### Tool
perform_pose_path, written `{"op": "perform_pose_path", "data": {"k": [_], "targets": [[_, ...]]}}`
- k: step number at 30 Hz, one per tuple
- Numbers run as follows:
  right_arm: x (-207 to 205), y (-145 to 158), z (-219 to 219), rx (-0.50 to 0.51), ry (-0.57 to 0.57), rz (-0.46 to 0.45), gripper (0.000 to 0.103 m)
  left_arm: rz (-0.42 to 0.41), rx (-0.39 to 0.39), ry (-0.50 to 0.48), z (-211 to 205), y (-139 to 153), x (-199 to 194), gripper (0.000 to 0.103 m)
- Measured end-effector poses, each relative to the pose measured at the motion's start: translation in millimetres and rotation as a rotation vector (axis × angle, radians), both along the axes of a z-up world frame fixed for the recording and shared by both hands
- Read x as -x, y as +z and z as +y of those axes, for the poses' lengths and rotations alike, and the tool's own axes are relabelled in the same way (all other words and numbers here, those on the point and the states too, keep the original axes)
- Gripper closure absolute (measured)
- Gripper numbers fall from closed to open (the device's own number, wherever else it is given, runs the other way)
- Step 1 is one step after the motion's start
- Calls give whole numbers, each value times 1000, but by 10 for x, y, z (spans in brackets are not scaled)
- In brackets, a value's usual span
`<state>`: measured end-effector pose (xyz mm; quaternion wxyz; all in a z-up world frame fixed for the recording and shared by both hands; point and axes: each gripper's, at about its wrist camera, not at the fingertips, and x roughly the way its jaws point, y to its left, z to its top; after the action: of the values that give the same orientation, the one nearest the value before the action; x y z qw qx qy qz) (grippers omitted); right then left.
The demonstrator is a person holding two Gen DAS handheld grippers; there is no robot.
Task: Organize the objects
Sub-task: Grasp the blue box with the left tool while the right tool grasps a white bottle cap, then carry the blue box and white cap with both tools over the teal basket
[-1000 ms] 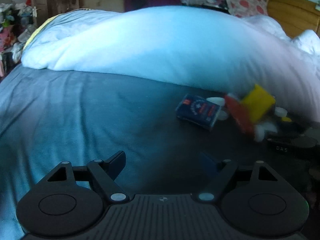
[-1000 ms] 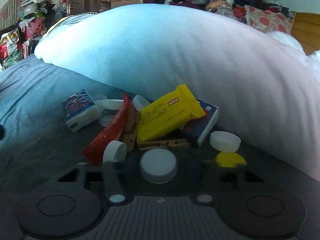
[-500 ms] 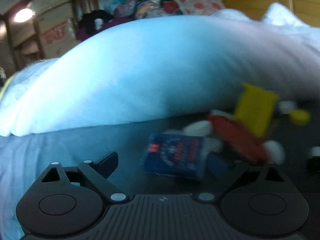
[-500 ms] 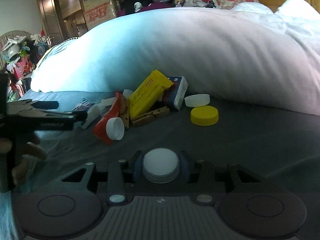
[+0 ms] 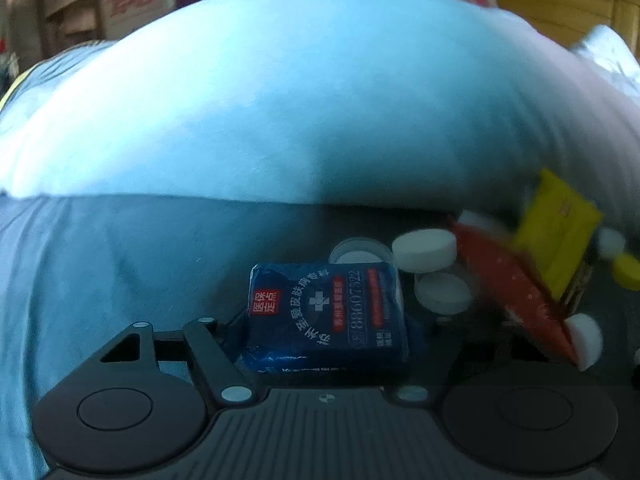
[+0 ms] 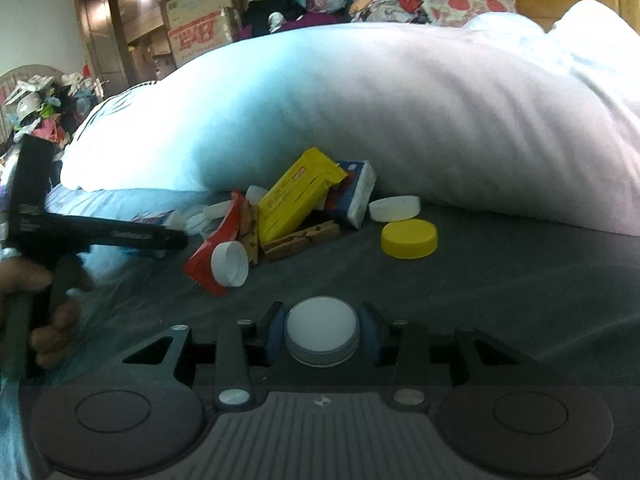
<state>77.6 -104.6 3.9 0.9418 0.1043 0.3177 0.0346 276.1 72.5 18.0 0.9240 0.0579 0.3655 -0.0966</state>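
A blue tissue pack (image 5: 326, 312) lies on the dark sheet between the fingers of my left gripper (image 5: 336, 328), which is open around it. Right of it are white caps (image 5: 426, 250), a red packet (image 5: 516, 292) and a yellow wrapper (image 5: 556, 232). My right gripper (image 6: 322, 330) is shut on a white bottle cap (image 6: 322, 324), held clear of the pile. In the right wrist view the pile holds the yellow wrapper (image 6: 298, 196), red packet (image 6: 218, 244), wooden clothespins (image 6: 304, 236), another tissue pack (image 6: 354, 192) and a yellow cap (image 6: 409, 238).
A big white duvet (image 6: 400, 120) rises right behind the pile. The dark grey sheet (image 6: 500, 300) stretches to the right of the pile. A hand (image 6: 48, 320) holds the left gripper at the left edge. Boxes and clothes are stacked beyond the bed.
My left gripper has moved in on the blue tissue pack, which now sits between its fingers. My right gripper has closed on the white cap and drawn back from the pile.
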Motion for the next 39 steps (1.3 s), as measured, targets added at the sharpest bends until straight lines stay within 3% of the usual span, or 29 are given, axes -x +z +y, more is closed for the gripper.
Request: {"op": "perform_pose_path", "data": {"k": [4, 9, 18, 25, 30, 39], "targets": [[24, 52, -19, 4, -30, -12, 61, -31, 24, 30, 31, 287, 345, 31], [166, 281, 59, 31, -34, -47, 61, -109, 5, 107, 249, 877, 969, 31], [548, 1039, 587, 19, 66, -108, 61, -188, -13, 474, 1434, 1722, 1953, 31], [642, 1809, 1555, 25, 273, -192, 61, -188, -44, 730, 2423, 2260, 2501, 31], [678, 2305, 2398, 15, 431, -228, 61, -191, -33, 836, 3021, 2570, 2884, 31], [811, 3070, 3920, -18, 672, -245, 61, -164, 83, 930, 3844, 2510, 3327, 31]]}}
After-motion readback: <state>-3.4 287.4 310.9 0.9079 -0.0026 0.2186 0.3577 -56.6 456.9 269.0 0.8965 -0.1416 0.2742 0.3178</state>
